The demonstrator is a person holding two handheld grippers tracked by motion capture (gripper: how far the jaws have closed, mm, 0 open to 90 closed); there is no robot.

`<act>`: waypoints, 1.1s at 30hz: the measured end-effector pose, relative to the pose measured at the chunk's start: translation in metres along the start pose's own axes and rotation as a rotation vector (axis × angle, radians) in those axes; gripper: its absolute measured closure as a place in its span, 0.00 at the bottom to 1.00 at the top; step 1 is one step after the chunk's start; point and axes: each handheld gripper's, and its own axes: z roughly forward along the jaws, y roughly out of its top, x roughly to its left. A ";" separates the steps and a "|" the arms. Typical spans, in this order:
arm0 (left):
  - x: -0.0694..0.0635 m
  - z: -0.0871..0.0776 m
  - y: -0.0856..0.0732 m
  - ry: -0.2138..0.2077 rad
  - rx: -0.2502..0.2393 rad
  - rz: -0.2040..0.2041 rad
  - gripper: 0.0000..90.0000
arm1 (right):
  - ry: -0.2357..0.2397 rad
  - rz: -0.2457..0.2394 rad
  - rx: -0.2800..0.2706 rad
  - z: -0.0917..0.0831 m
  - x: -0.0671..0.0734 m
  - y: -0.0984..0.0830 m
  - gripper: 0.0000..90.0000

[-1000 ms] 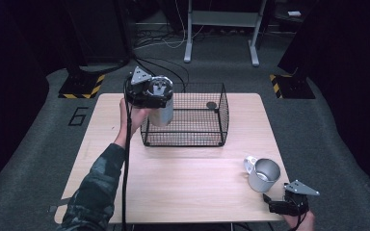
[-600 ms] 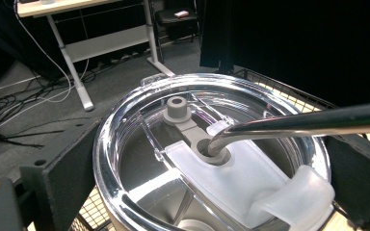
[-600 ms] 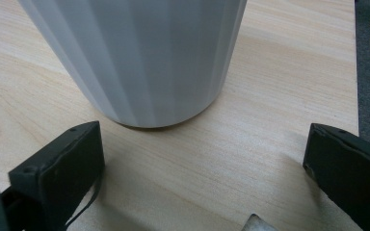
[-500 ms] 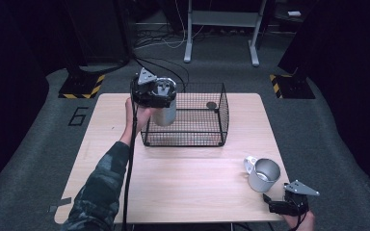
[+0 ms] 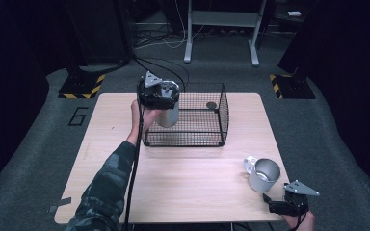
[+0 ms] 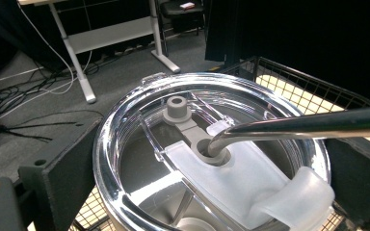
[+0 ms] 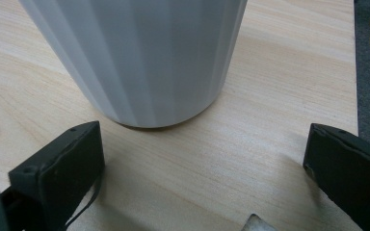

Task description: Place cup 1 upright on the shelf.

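Currently left claw (image 5: pixel 166 108) pinches lidded steel tumbler (image 5: pixel 168 114) upright, wire basket (image 5: pixel 207 137) directly below and beyond; right claw (image 5: pixel 282 204) spread, idle beside mug (image 5: pixel 262 174).

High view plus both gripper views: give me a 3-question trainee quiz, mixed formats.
1. True or false: the left tool is clamped on the steel tumbler at the left end of the wire basket.
2. Multiple choice: the white mug stands A) inside the basket, B) on the table just ahead of the right tool, C) on the floor.
3. Fill in: a bent metal ____ runs through the hole in the tumbler's clear lid.

Key: 1 true. 2 B. 3 straw.
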 end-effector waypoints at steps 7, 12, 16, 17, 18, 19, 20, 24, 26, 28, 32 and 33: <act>0.002 0.009 -0.008 0.008 0.023 -0.009 0.05 | -0.001 -0.003 -0.002 0.000 0.000 0.000 0.00; 0.001 0.017 -0.015 0.009 0.040 -0.022 0.05 | 0.000 -0.011 -0.002 0.000 0.000 0.000 0.00; 0.000 0.022 -0.019 0.017 0.054 -0.016 0.05 | -0.002 -0.012 -0.003 0.000 0.000 0.000 0.00; 0.001 0.023 -0.020 0.019 0.058 -0.013 0.05 | 0.000 -0.012 -0.003 0.000 0.000 0.000 0.00; 0.001 0.024 -0.020 0.021 0.060 -0.014 0.05 | 0.000 -0.012 -0.003 0.000 0.000 0.000 0.00; 0.001 0.025 -0.021 0.023 0.058 -0.019 0.05 | 0.000 -0.012 -0.003 0.000 0.000 0.000 0.00; 0.003 0.026 -0.022 0.025 0.060 -0.021 0.04 | 0.000 -0.012 -0.003 0.000 0.000 0.000 0.00; 0.005 0.028 -0.024 0.034 0.070 -0.031 0.05 | 0.003 -0.015 -0.008 0.000 0.000 0.000 0.00; 0.006 0.029 -0.027 0.041 0.074 -0.038 0.05 | 0.003 -0.015 -0.008 0.000 0.000 0.000 0.00; 0.007 0.030 -0.028 0.039 0.086 -0.035 0.05 | 0.003 -0.015 -0.008 0.000 -0.001 -0.001 0.00; 0.008 0.034 -0.031 0.044 0.090 -0.036 0.05 | 0.003 -0.012 -0.008 0.000 0.000 -0.001 0.00; 0.008 0.034 -0.031 0.044 0.089 -0.034 0.05 | 0.003 -0.015 -0.008 0.000 -0.001 0.000 0.00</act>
